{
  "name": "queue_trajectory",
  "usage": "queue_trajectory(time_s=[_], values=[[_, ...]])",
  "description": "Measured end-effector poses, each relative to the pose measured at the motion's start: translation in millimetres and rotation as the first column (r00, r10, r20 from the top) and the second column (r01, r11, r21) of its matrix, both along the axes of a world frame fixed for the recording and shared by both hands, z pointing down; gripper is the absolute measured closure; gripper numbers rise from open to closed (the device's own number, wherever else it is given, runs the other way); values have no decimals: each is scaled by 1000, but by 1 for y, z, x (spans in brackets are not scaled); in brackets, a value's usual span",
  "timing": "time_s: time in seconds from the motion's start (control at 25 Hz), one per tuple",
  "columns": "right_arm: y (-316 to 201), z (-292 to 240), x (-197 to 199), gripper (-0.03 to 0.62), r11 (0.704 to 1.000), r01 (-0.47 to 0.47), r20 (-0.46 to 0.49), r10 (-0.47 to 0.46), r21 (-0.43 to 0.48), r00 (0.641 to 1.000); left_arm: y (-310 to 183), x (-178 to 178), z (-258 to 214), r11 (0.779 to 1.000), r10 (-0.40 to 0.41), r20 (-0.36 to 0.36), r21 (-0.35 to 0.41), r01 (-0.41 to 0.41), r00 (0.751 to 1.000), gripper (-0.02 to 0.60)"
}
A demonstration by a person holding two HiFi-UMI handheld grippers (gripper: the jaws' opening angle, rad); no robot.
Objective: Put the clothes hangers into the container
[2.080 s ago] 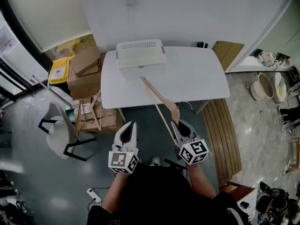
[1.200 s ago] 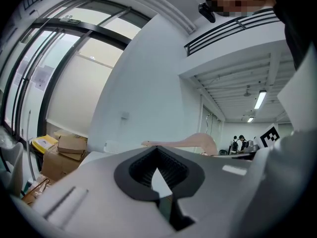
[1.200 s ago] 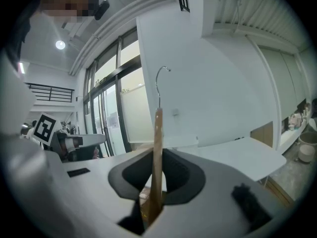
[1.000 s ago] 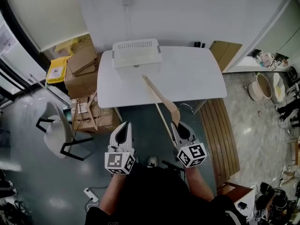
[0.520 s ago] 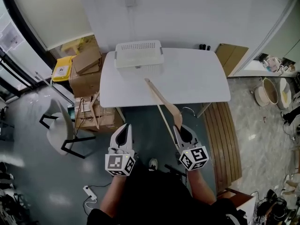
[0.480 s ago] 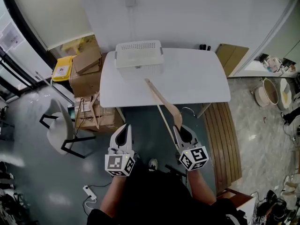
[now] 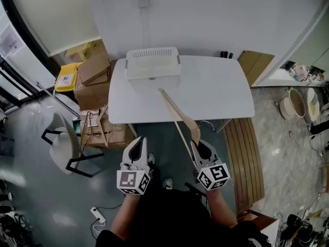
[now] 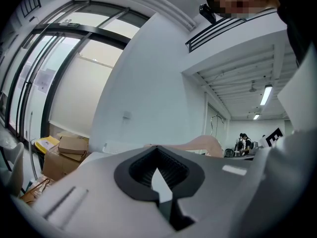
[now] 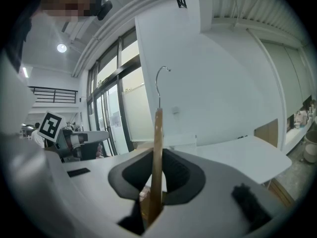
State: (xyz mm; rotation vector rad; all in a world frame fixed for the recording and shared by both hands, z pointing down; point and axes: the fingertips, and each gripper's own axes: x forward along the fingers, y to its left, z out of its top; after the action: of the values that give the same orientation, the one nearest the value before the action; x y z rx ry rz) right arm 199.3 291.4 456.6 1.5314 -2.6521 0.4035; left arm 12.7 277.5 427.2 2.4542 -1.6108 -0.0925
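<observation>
A white perforated basket (image 7: pixel 152 63) stands at the back left of the white table (image 7: pixel 216 89). My right gripper (image 7: pixel 200 147) is shut on a wooden clothes hanger (image 7: pixel 177 112) that slants up and left over the table's front edge, its far end just short of the basket. In the right gripper view the hanger (image 9: pixel 158 128) stands edge-on between the jaws of the right gripper (image 9: pixel 157 157), with its metal hook (image 9: pixel 161 78) on top. My left gripper (image 7: pixel 138 144) hangs in front of the table with nothing in it; in its own view the left gripper (image 8: pixel 158 157) has its jaws together.
Cardboard boxes (image 7: pixel 95 71) and a yellow box (image 7: pixel 65 77) are stacked left of the table. A white chair (image 7: pixel 64 145) stands at the front left, and a slatted wooden bench (image 7: pixel 245 148) at the right. A power strip (image 7: pixel 100 213) lies on the floor.
Both grippers have drifted slightly in front of the table, and the right one still holds the hanger in the same slant. The head view has shifted a little.
</observation>
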Motion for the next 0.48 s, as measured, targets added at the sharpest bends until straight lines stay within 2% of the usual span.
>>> queue_trajectory(time_s=[0.48], values=[[-94, 5, -42, 533, 1000, 4, -15, -5, -22, 1000, -102, -43, 2, 1000, 6, -18, -12, -6, 1000, 575]])
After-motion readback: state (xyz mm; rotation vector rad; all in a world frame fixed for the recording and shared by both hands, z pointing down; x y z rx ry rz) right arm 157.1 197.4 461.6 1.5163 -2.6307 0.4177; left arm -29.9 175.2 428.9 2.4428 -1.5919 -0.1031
